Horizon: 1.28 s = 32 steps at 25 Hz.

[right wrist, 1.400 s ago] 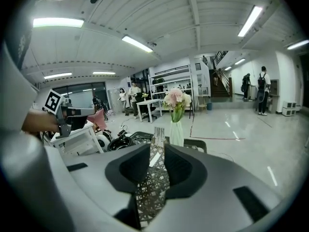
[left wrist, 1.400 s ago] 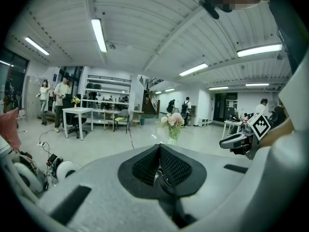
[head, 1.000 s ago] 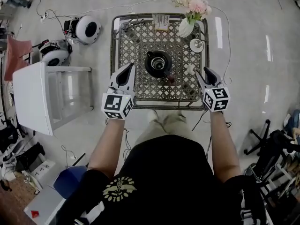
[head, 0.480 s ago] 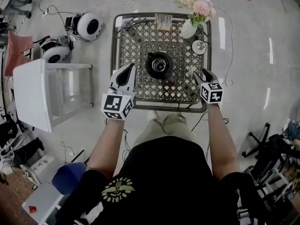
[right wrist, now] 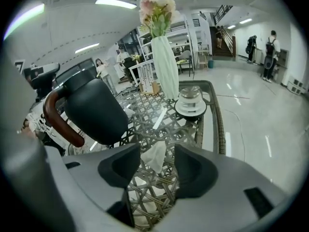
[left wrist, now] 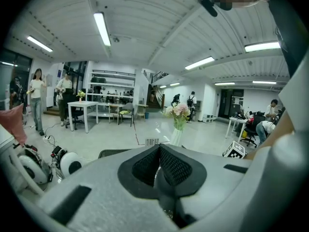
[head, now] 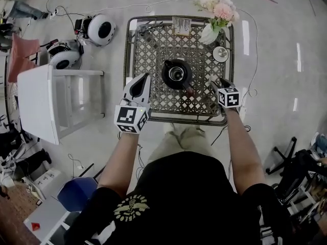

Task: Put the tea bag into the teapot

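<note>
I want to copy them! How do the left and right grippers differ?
The left gripper has shut, empty jaws; the right gripper has jaws just opened wide, with the tea bag between them, unpinched. The left gripper points outward; the right gripper tilts down at the table. Both are grey.

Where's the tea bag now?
In the right gripper view the tea bag lies on the table right of the teapot, untouched between the right gripper's jaws, which have just been opening.

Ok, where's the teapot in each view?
Head view: teapot, just above centre.
Left gripper view: not in it.
Right gripper view: left of centre, brown handle nearest the camera.
Shared landmark: the white flower vase, in all three.
</note>
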{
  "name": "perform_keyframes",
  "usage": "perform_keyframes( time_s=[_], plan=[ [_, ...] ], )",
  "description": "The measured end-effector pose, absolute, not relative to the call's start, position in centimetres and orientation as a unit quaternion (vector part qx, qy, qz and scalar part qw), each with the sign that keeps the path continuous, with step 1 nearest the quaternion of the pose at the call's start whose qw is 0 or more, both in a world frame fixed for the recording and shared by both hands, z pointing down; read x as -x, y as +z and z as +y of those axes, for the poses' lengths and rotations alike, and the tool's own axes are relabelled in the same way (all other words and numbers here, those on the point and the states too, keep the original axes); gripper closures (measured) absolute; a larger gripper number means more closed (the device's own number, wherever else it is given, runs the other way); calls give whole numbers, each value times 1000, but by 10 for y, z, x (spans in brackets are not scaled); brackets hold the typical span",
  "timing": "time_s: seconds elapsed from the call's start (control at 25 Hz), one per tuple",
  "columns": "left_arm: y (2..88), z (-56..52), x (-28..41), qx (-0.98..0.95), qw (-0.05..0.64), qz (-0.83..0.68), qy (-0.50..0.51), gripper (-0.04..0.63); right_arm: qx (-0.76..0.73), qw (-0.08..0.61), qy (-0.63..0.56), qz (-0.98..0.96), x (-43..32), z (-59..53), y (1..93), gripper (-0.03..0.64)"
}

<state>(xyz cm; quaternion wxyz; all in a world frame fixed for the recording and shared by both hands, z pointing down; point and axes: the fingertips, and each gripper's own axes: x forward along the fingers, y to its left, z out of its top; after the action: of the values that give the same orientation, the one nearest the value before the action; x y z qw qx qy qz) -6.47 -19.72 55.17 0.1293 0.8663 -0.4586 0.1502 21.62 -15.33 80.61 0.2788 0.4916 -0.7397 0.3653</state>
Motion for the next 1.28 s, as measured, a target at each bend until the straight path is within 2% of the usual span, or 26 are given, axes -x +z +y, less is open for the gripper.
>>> perform_keyframes(
  time_s=[0.32, 0.36, 0.4, 0.48, 1.28],
  plan=[
    [552, -191, 65, -863, 124, -462, 163, 586, -475, 308, 397, -723, -208, -160, 842, 428],
    [552, -192, 68, -860, 124, -466, 165, 586, -477, 314, 395, -719, -208, -159, 844, 462],
    [551, -193, 70, -858, 124, -469, 167, 586, -481, 320, 389, -718, -209, -159, 844, 572],
    [545, -196, 73, -856, 120, -474, 167, 586, -481, 321, 372, -726, -209, -162, 838, 592],
    [488, -214, 61, -850, 110, -502, 118, 586, -485, 221, 332, -778, -238, -170, 704, 598]
  ],
)
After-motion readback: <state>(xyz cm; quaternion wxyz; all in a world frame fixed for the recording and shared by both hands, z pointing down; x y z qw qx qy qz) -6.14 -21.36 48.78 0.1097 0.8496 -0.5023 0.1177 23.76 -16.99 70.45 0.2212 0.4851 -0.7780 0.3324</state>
